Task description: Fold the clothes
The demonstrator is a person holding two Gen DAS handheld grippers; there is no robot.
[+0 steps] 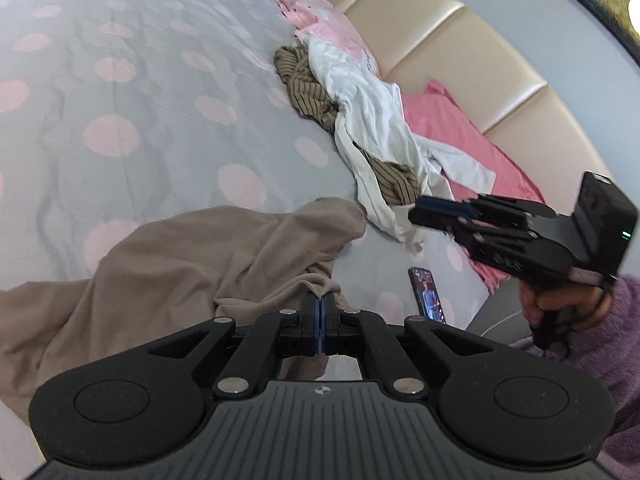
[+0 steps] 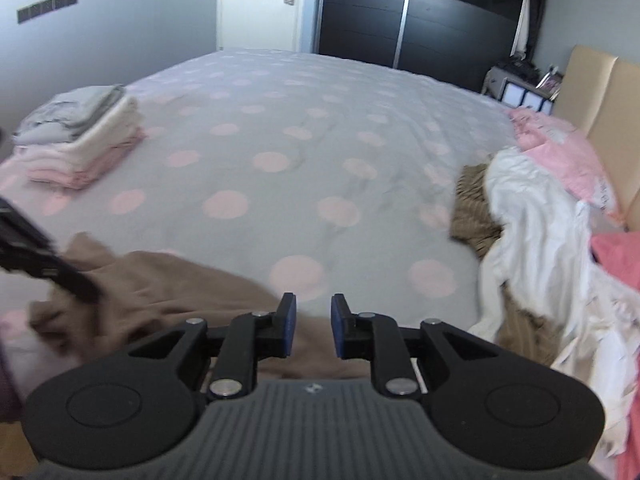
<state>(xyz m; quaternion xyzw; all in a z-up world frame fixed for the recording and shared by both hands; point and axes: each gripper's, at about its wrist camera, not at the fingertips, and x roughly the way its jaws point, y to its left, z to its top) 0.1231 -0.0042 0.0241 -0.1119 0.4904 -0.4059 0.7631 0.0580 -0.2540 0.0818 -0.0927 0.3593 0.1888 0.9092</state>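
We clamp a fold of the tan garment (image 1: 168,264) in our left gripper (image 1: 319,300), low on the dotted bedspread (image 2: 280,128); our right gripper (image 2: 313,312) hangs slightly parted, holding nothing, above it

Tan soft-knit garment (image 1: 172,264): crumpled and spread loosely over the near edge of the bed, one fold bunched up at the near side.

Unsorted heap near the headboard: white cotton garment (image 1: 372,120), rumpled, draped over a brown garment with thin dark stripes (image 1: 300,80).

Stack of folded clothes (image 2: 80,136), grey on cream on pink, squared, at the far left.
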